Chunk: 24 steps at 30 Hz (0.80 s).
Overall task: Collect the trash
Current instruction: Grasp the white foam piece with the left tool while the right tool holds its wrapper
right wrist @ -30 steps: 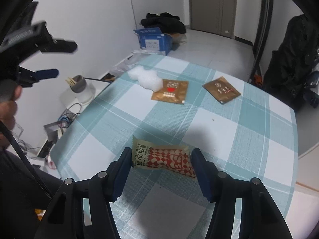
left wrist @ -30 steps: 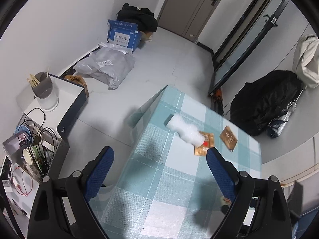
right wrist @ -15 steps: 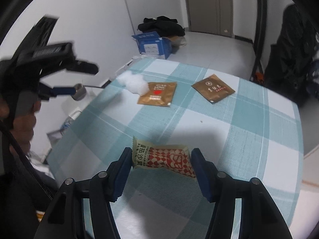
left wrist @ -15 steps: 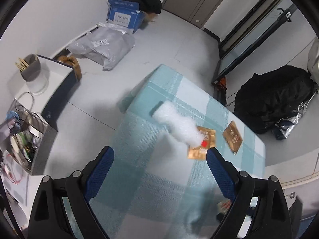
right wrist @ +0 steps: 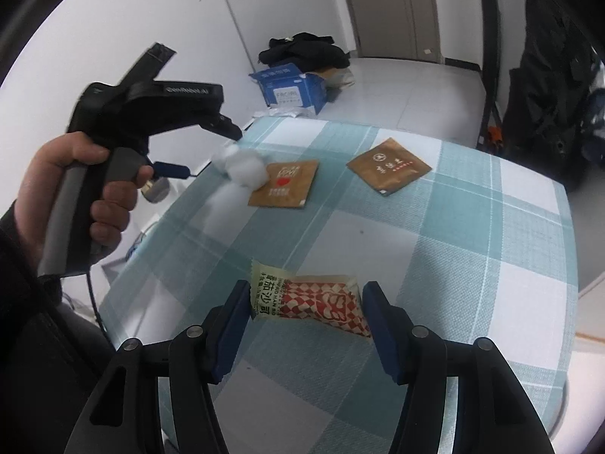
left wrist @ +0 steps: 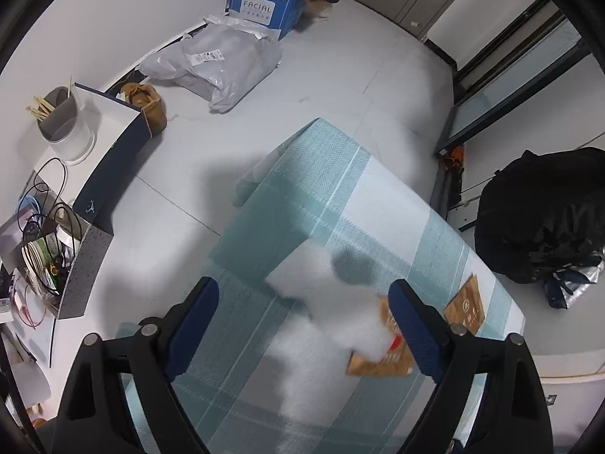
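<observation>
A white fluffy wad (left wrist: 321,295) lies near the far left corner of the teal checked table (right wrist: 472,246), overlapping a brown sachet with a red heart (right wrist: 287,187). My left gripper (left wrist: 304,285) hangs over the wad (right wrist: 244,168). Its jaws are closing with the wad between and below them, and the pads are clear of it. A second brown sachet (right wrist: 389,168) lies to the right. My right gripper (right wrist: 307,295) is shut on a red-and-white snack packet (right wrist: 310,300), held by its two ends above the cloth.
A hand (right wrist: 75,189) holds the left gripper beyond the table's left edge. On the floor past the table lie a grey plastic bag (left wrist: 215,60), a blue carton (left wrist: 261,0) and a black bag (left wrist: 540,223). A cup of sticks (left wrist: 64,125) stands on a low cabinet.
My left gripper has swung in and down over the table's far corner until the white wad sits between its fingers. My right gripper has drifted a little, the packet still in it.
</observation>
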Tool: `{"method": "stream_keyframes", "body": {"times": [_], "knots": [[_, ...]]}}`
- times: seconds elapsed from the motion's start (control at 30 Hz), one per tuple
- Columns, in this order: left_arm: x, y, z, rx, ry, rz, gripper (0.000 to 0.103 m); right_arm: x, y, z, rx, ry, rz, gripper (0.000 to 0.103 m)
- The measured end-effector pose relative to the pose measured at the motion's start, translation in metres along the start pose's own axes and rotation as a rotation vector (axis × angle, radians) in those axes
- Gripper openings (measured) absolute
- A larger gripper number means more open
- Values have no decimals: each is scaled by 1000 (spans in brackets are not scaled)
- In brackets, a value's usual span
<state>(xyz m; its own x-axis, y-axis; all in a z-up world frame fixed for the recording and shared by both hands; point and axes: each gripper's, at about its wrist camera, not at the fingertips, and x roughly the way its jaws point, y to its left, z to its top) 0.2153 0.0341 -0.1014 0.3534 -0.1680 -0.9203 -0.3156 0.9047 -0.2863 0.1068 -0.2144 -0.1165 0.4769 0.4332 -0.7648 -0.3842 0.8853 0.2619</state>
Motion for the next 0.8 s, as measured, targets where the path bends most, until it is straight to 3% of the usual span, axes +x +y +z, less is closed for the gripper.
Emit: {"method": "stream_keyframes", "body": {"times": [0.2,0.3,0.43,0.53,0.57,0.8], "knots": [[20,-5,8,-45,85,86,83,-8,-11,1,72,-12,21,60],[21,-14,9,-21,103,98,72,-14,-13,2,73,-28,19,60],[23,-27,9,19,117,173,62,-21,-11,2,66,-43,16,60],[22,-31,8,34,118,213,43,-25,-11,2,60,-53,17,60],[21,-33,7,48,116,234,32,-26,-11,2,58,-55,13,60],[16,-43,1,97,82,221,31,-33,-14,3,62,-72,1,60]]}}
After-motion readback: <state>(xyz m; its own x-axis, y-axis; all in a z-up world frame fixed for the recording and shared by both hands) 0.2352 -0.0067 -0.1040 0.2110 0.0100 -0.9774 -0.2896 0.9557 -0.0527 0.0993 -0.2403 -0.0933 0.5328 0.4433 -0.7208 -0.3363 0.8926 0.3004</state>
